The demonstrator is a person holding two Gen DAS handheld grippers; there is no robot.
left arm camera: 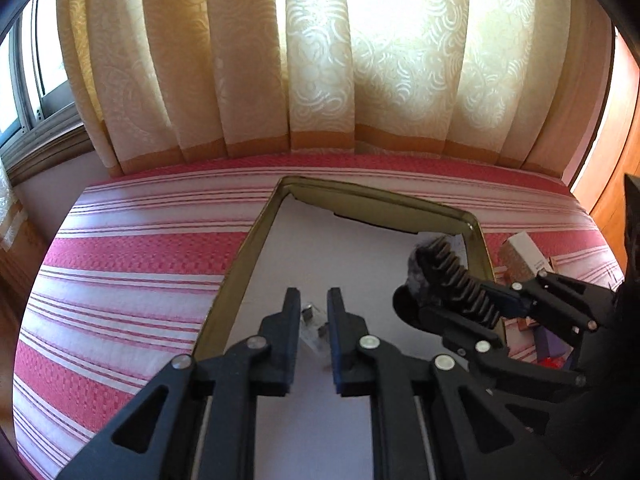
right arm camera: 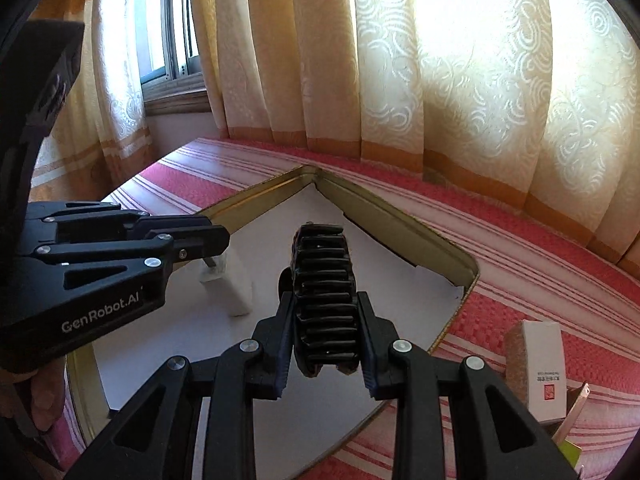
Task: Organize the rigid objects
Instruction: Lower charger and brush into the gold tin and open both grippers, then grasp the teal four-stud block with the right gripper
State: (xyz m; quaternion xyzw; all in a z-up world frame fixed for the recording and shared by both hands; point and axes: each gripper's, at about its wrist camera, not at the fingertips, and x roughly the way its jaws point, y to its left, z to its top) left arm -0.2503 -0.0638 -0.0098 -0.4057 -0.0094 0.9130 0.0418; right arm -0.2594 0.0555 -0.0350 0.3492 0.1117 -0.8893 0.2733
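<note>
A gold-rimmed tin tray (left arm camera: pixel 240 264) lined with white paper lies on the striped bed cover. My left gripper (left arm camera: pixel 313 297) hangs over the tray's near left part, shut on a small clear plastic item (left arm camera: pixel 314 330) with metal bits. The right wrist view shows this gripper (right arm camera: pixel 220 240) at the left, the clear item (right arm camera: pixel 216 269) hanging under its tips. My right gripper (right arm camera: pixel 324 298) is shut on a black ribbed clip (right arm camera: pixel 324 280) above the tray's (right arm camera: pixel 384 216) middle. In the left wrist view the right gripper (left arm camera: pixel 460 300) and the clip (left arm camera: pixel 448 272) are over the tray's right side.
A white and cork-patterned box (right arm camera: pixel 540 364) lies on the pink striped cover (left arm camera: pixel 132 264) right of the tray, with other small packages (left arm camera: pixel 548 344) near it. Cream curtains (left arm camera: pixel 320 60) and a window (right arm camera: pixel 172 40) close off the far side.
</note>
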